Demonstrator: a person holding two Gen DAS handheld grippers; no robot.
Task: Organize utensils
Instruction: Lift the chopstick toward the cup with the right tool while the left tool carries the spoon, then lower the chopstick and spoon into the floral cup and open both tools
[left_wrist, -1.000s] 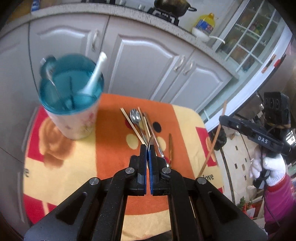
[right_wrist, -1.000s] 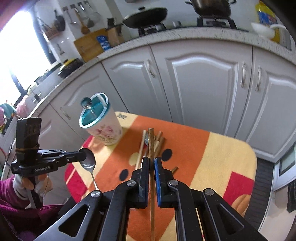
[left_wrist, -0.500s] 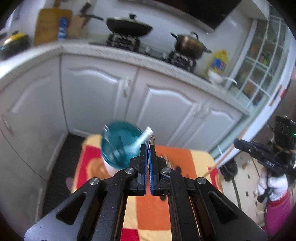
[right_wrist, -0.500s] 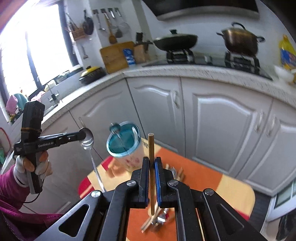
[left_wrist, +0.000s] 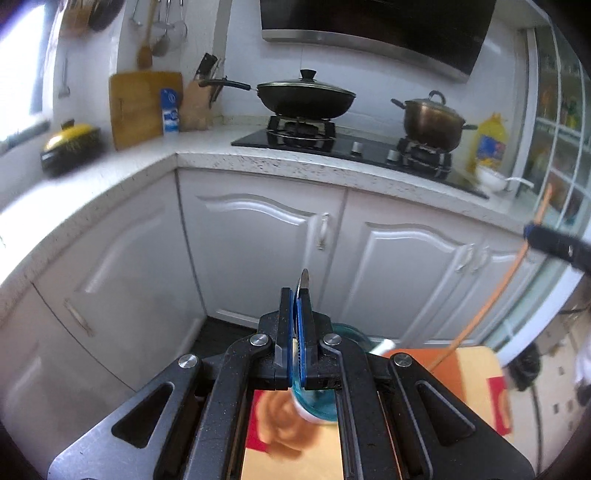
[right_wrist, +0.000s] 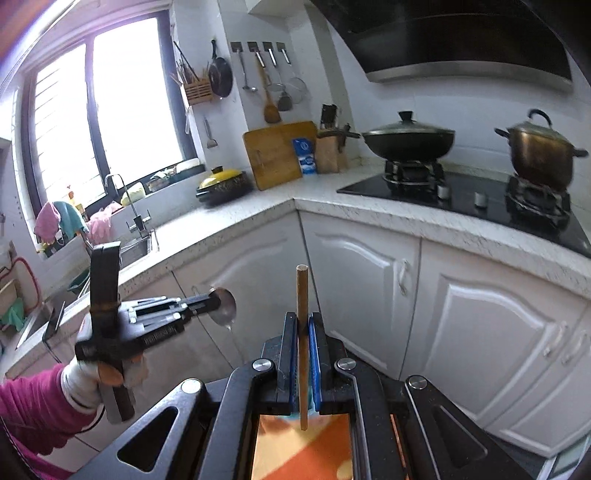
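My left gripper (left_wrist: 295, 295) is shut on a metal spoon (left_wrist: 304, 278); only the bowl's thin edge shows above the fingers here, while the right wrist view shows the spoon (right_wrist: 224, 308) and the left gripper (right_wrist: 212, 301) from the side. My right gripper (right_wrist: 303, 319) is shut on a wooden chopstick (right_wrist: 301, 295) held upright; it appears as a thin orange stick (left_wrist: 491, 295) at the right of the left wrist view. The blue-rimmed cup (left_wrist: 321, 402) with a white utensil (left_wrist: 382, 347) stands on the orange mat (left_wrist: 454, 373), mostly hidden behind my left fingers.
White cabinet doors (left_wrist: 258, 258) and a speckled counter (left_wrist: 221, 162) lie ahead. A hob with a black wok (left_wrist: 306, 98) and a brass pot (left_wrist: 432, 122) sits on top. A sink (right_wrist: 136, 243) lies at the left under the window.
Both grippers have risen and tilted up from the mat toward the counter. The cup has dropped low in the left view. The loose utensils on the mat are out of sight.
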